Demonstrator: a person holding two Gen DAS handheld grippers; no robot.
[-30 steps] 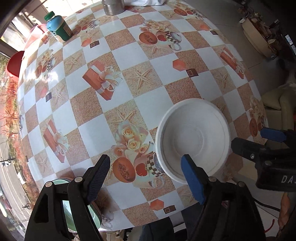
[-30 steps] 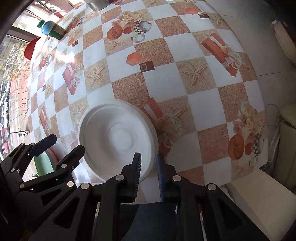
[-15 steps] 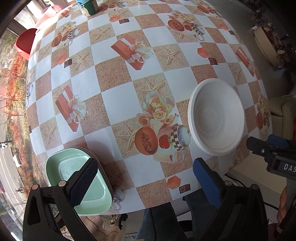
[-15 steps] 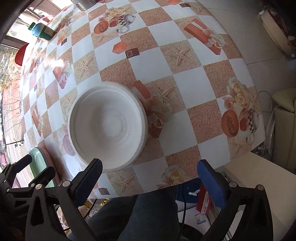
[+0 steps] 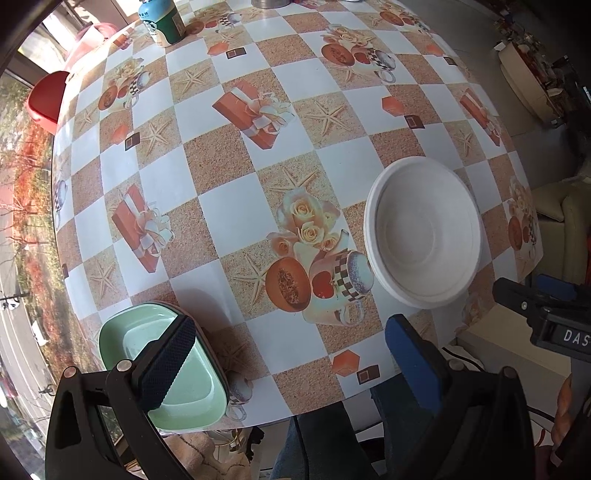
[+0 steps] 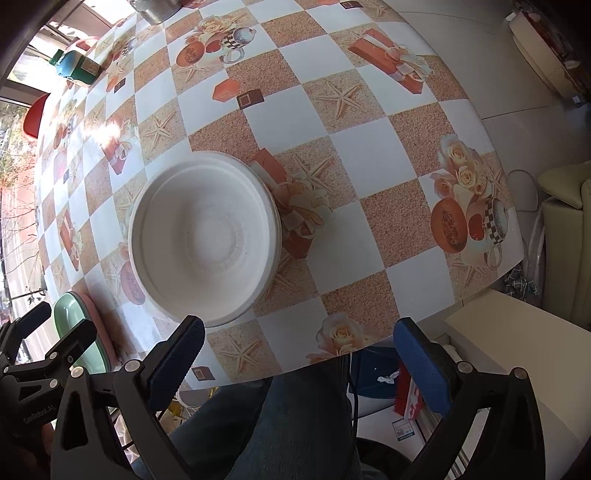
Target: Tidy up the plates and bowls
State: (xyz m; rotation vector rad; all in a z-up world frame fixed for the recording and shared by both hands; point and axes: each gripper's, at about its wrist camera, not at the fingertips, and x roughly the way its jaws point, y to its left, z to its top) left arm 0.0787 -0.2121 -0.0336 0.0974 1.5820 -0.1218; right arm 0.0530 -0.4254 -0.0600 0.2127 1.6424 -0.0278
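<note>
Both tongs gape empty: the left tongs (image 5: 288, 354) hang over the green dish (image 5: 162, 369) at the desk's (image 5: 229, 199) near-left corner, the right tongs (image 6: 295, 354) before the white bowl (image 6: 203, 240) by the near edge; straddle one rim squarely, then close gently.

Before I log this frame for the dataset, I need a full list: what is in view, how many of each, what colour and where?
white bowl: 1, white, near table edge, right side
green dish: 1, pale green on a pink one, near-left corner
bottle: 1, teal and white, far left
metal pot: 1, silver, far edge
red chair: 1, red, beyond table's left side
table: 1, chequered tan and white print
left gripper: 1, black, blue pads, open
right gripper: 1, black, blue pads, open
</note>
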